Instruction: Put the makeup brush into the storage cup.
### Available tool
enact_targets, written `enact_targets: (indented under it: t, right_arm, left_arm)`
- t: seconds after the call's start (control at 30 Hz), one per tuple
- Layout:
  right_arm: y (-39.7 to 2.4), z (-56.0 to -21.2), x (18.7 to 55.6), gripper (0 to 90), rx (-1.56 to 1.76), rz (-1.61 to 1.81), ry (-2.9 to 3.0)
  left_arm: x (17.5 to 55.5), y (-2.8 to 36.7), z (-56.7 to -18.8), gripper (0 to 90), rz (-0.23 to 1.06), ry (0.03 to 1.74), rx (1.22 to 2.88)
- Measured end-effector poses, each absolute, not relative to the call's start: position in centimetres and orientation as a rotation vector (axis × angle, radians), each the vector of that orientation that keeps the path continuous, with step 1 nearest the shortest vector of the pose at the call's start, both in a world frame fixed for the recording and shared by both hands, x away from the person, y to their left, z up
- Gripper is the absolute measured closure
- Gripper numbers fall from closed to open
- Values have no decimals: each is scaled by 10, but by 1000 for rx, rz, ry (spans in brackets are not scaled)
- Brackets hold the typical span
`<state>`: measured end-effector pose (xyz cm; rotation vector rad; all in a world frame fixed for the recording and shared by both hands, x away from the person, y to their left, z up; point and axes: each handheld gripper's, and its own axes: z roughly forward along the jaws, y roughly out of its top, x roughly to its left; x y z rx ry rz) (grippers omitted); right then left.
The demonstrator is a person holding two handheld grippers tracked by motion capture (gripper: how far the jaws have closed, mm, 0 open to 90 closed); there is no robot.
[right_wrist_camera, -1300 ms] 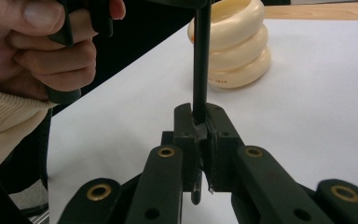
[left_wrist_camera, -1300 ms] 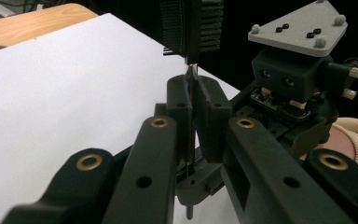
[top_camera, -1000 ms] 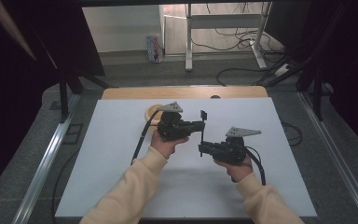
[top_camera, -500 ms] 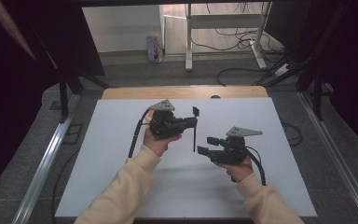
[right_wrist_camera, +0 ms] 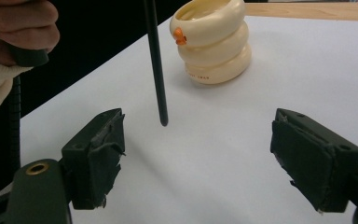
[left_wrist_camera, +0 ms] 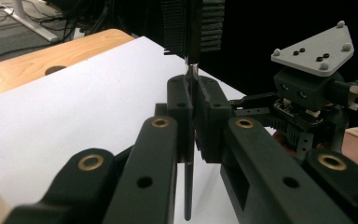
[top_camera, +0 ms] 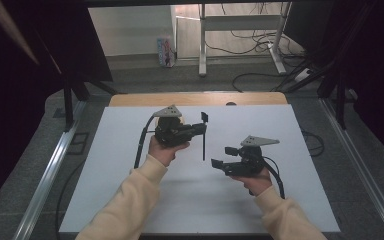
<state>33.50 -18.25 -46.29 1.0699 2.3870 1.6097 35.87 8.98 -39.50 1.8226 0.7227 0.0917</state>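
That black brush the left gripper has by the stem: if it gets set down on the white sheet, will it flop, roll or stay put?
The brush hangs straight below the left gripper, so its stem is probably stiff. The stem looks thin and round, so it may roll, though the wide bristle head should stop that. It is likely light.

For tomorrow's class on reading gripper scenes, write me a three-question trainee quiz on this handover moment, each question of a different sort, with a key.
1. True or false: the left gripper is shut on the thin black brush with a bristled head.
2. The right gripper's jaws are: A shut on the brush, B open with nothing between them, C shut on the pot.
3. What shape is the cream ringed ceramic pot?

Key: 1 true. 2 B; they have just been opening. 3 A stack of rounded rings, with a small orange mark.
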Motion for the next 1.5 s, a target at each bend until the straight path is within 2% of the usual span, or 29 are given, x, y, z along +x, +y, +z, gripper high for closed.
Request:
enact_targets:
  t: [1.5]
  right_arm:
    - [-204, -466, 322, 135, 1080, 1529, 2415]
  left_arm:
    - [372, 140, -368, 856, 225, 807, 1796]
